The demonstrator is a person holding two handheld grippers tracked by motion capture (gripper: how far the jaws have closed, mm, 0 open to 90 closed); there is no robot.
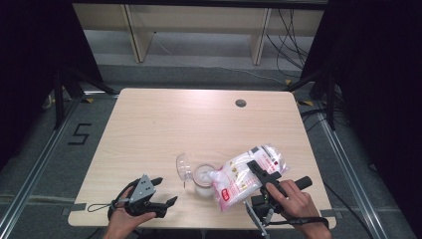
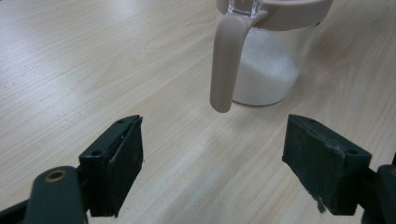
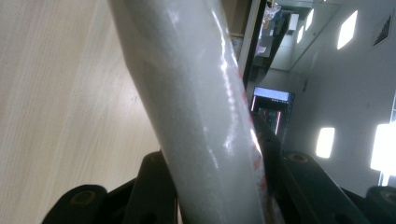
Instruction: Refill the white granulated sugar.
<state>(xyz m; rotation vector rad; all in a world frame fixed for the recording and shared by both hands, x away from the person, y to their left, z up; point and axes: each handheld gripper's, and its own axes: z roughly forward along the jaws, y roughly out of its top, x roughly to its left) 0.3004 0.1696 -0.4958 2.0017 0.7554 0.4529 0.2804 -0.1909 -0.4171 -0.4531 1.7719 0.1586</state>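
Near the worktop's front edge, the right gripper clamped a clear plastic bag of white granules, tipped over the clear lidded jar. The left gripper waited wide open, empty. A slipping bag would likely spill granules beside the jar.

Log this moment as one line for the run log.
right gripper: shut on white plastic bag, tilted over clear jar | left gripper: open, empty

My high view looks forward-down over table; left gripper view sits low, close on jar; right gripper view tight against bag; jar shared.
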